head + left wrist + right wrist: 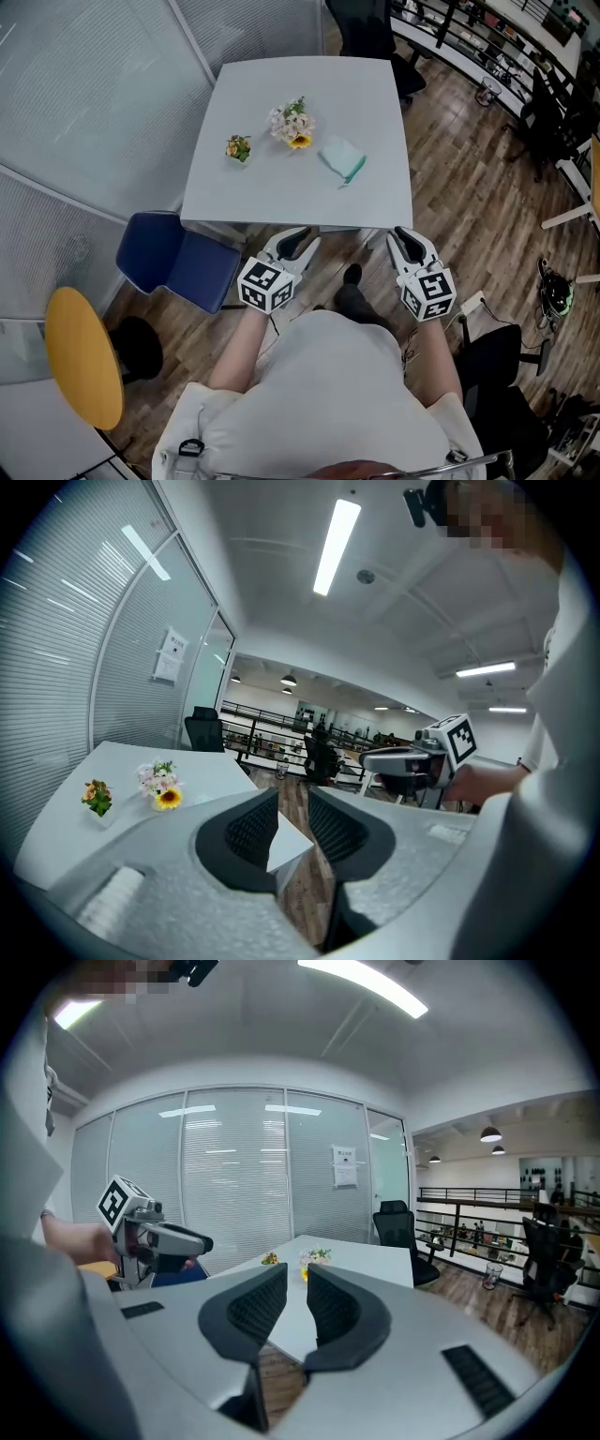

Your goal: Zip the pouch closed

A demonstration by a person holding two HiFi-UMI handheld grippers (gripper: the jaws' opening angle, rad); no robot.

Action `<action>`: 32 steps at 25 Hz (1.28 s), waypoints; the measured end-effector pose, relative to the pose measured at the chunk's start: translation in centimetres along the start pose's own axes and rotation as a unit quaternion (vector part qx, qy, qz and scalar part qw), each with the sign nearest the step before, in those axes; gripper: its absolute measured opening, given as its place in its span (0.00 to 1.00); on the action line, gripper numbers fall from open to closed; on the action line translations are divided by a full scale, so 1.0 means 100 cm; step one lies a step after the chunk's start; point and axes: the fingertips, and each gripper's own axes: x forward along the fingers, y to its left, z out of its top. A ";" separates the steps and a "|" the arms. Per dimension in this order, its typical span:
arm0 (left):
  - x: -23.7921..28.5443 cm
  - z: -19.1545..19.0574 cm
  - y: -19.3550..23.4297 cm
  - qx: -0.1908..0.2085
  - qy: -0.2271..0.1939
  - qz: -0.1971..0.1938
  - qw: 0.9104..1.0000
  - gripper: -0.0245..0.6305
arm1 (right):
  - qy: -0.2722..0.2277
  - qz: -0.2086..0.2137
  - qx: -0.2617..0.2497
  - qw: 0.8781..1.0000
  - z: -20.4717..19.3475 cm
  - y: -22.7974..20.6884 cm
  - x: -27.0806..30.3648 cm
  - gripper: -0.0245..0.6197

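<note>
A teal pouch [341,158] lies flat on the white table [281,202], right of middle, with its zipper edge toward the right. My left gripper [302,236] and right gripper [403,234] hover side by side short of the table's near edge, well apart from the pouch. In the left gripper view the left gripper [292,803] has its jaws close together with nothing between them. The right gripper [296,1279] looks the same, pointing at the table's corner. Neither gripper view shows the pouch.
A bunch of flowers [292,124] and a small potted plant [238,148] stand left of the pouch. A blue chair [178,262] sits at the table's near left corner, a yellow round stool [82,356] farther left. A black office chair [370,33] stands beyond the table.
</note>
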 end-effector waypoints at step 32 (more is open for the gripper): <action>0.218 0.036 0.115 -0.039 0.046 0.039 0.997 0.19 | 0.066 0.071 0.032 0.995 -0.015 -0.193 0.179 0.13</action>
